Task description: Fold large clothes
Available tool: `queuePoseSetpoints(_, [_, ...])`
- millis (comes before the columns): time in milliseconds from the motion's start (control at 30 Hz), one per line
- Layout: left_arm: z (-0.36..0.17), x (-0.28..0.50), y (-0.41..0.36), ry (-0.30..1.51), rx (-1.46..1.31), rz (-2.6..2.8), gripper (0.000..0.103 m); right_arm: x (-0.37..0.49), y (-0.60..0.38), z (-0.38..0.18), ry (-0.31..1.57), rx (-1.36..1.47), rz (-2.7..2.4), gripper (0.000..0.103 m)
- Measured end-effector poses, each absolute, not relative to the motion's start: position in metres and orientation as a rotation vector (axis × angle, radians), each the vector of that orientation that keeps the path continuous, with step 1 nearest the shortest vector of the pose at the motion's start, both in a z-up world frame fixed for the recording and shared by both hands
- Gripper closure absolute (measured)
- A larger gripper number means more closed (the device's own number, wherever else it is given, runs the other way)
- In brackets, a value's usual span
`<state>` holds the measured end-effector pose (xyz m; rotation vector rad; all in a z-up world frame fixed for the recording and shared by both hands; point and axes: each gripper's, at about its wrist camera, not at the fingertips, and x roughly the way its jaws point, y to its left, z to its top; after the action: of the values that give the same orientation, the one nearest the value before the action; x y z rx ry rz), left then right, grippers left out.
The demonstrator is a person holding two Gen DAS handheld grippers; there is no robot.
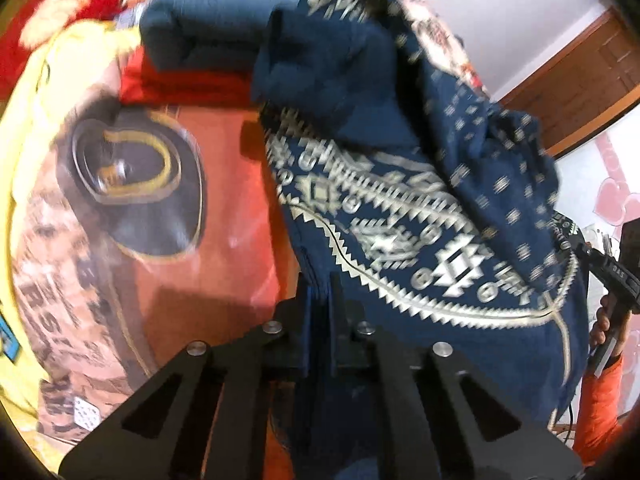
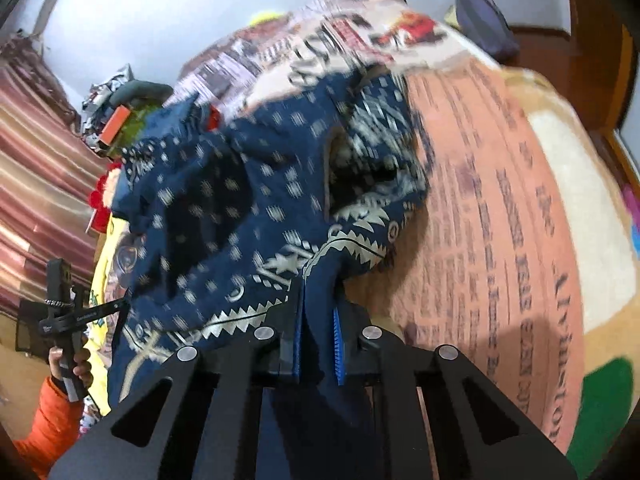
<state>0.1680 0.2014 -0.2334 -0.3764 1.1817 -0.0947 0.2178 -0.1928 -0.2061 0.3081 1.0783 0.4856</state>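
A large navy garment (image 1: 400, 184) with a white geometric border pattern hangs between both grippers above the bed. My left gripper (image 1: 318, 280) is shut on one edge of the cloth. My right gripper (image 2: 318, 296) is shut on another edge, with the fabric pinched between its blue pads (image 2: 338, 344). The same navy garment (image 2: 248, 208) fills the middle of the right wrist view, bunched and lifted. The right gripper's handle (image 1: 608, 276) shows at the right of the left wrist view, and the left gripper's handle (image 2: 64, 312) at the left of the right wrist view.
The bed carries an orange printed blanket (image 2: 500, 208) with text and a cartoon eye (image 1: 132, 168). A folded blue cloth (image 1: 208, 24) lies on red fabric (image 1: 184, 84) at the far side. A striped curtain (image 2: 36, 184), a wooden door (image 1: 592, 80) and white walls surround the bed.
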Motion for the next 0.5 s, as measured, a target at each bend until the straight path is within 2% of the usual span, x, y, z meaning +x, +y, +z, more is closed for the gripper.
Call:
queuePoseSetpoints(167, [-0.186, 0.19, 0.196, 1.039, -0.337, -0.08, 0.098, 0.236, -0.194, -0.181, 0.998, 0.308, 0.48, 0.093])
queuePoseSetpoints(267, [-0.175, 0.211, 0.201, 0.998, -0.315, -0.059, 0.098, 0.247, -0.194, -0.176, 0.968, 0.313, 0.46, 0.093])
queuePoseSetpoints(367, [-0.193, 0.225, 0.206, 1.02, -0.286, -0.022, 0.097, 0.257, -0.189, -0.187, 0.971, 0.256, 0.407, 0.092])
queuePoseSetpoints(500, [-0.236, 0.242, 0.197, 1.159, -0.283, 0.005, 0.096, 0.263, -0.185, -0.212, 1.042, 0.226, 0.338, 0.089])
